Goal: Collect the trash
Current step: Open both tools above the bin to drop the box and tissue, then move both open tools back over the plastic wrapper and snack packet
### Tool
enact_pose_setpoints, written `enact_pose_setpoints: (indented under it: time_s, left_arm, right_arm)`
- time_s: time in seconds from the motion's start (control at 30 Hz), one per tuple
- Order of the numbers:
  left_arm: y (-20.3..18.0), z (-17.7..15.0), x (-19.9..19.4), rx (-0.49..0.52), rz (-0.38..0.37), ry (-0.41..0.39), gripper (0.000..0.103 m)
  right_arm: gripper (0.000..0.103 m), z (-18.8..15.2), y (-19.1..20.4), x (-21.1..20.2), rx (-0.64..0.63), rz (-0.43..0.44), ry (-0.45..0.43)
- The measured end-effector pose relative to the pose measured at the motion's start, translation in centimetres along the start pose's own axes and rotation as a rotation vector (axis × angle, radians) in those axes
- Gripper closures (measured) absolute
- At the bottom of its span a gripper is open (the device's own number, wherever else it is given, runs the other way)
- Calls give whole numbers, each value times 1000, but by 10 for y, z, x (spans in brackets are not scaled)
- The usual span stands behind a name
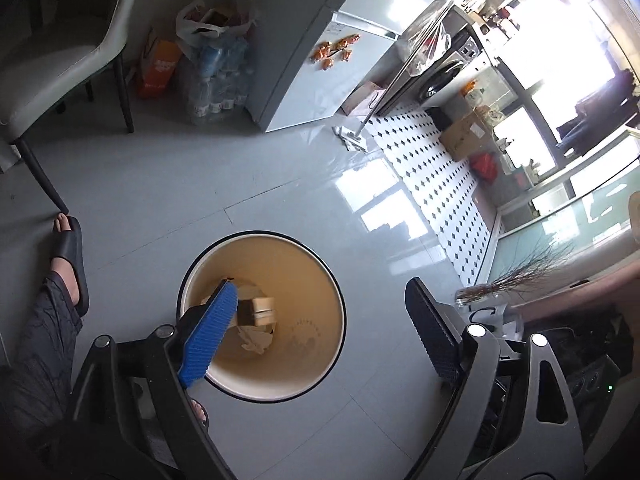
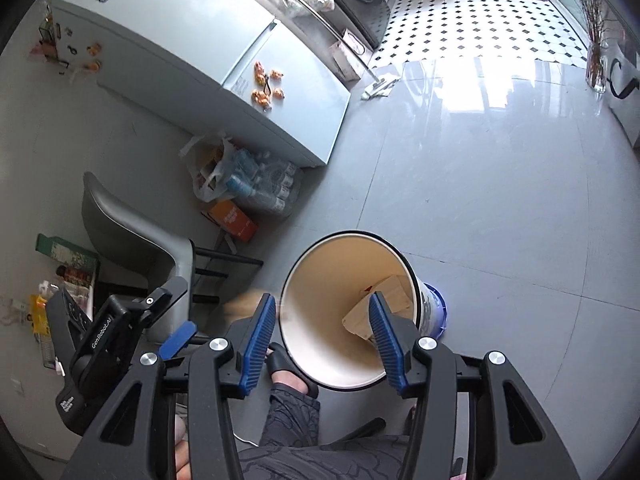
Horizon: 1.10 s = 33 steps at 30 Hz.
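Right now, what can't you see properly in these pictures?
- Left wrist view: the small box in the bin is blurred, and a blue finger of the left gripper covers its left end.
- Right wrist view: the cardboard in the bin is partly behind a finger of the right gripper.
- Both views: the bin's bottom is mostly under trash.

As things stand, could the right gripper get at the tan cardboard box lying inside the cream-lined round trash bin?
Probably yes. The right gripper is open above the cream-lined round trash bin, whose mouth is uncovered, and nothing lies over the tan cardboard box. The box sits deep, though, so the gripper would have to reach well inside.
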<state>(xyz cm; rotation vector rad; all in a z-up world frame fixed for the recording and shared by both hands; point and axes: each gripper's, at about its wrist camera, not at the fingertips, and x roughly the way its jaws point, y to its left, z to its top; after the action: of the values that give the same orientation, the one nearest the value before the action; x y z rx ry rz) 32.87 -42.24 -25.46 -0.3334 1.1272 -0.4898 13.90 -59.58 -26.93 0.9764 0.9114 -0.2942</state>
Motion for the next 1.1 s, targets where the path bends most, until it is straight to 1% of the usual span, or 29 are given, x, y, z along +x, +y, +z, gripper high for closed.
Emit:
enact_pose_setpoints:
  time_s: [0.07, 0.1, 0.2, 0.23, 0.27, 0.33, 0.37, 0.43, 0.5, 0.57, 0.63, 0.67, 0.73, 0.83, 0.93, 1.1]
  left_arm:
    - [2, -2, -12, -22, -8, -9, 18]
    - [2, -4, -22, -35, -5, -19, 18]
    - [-2, -10, -49, -19, 9, -37, 17]
    - [-2, -10, -55, -19, 11, -44, 16]
    - [-2, -8, -70, -28, 14, -66, 15]
    - [1, -6, -95, -53, 63, -120, 12]
    - [1, -5, -110, -57, 72, -149, 11]
    - [-1, -3, -130, -47, 58, -172, 10]
    - [1, -1, -157, -35, 46, -196, 9]
    - [6, 1, -182, -37, 43, -232, 6]
    - [14, 1, -212, -50, 38, -284, 6]
    - [21, 2, -227, -54, 40, -309, 6]
    - [32, 1, -246, -67, 46, -336, 6]
    - [53, -2, -281, -85, 51, -388, 6]
    - [70, -6, -308, -85, 59, -428, 6]
    - [107, -16, -350, -108, 96, -492, 6]
  right_arm:
    - [45, 0, 6, -5, -10, 4, -11]
    - [44, -1, 10, -7, -12, 9, -12]
    - [41, -5, 30, -16, -36, 37, -17]
    - [37, -6, 35, -20, -43, 41, -23]
    - [34, -7, 41, -25, -51, 45, -32]
    - [31, -11, 54, -36, -70, 53, -47]
    - [28, -13, 61, -41, -80, 55, -56]
    - [23, -17, 75, -51, -94, 56, -72]
    - [21, -22, 91, -63, -113, 68, -89]
    - [15, -28, 113, -75, -148, 85, -109]
    - [11, -36, 134, -87, -179, 105, -130]
    - [9, -41, 146, -92, -197, 118, -136]
    - [8, -50, 166, -99, -226, 138, -141]
    - [8, -67, 196, -106, -276, 163, -138]
    - [8, -84, 224, -112, -323, 189, -129]
    - [8, -118, 267, -120, -414, 227, -112]
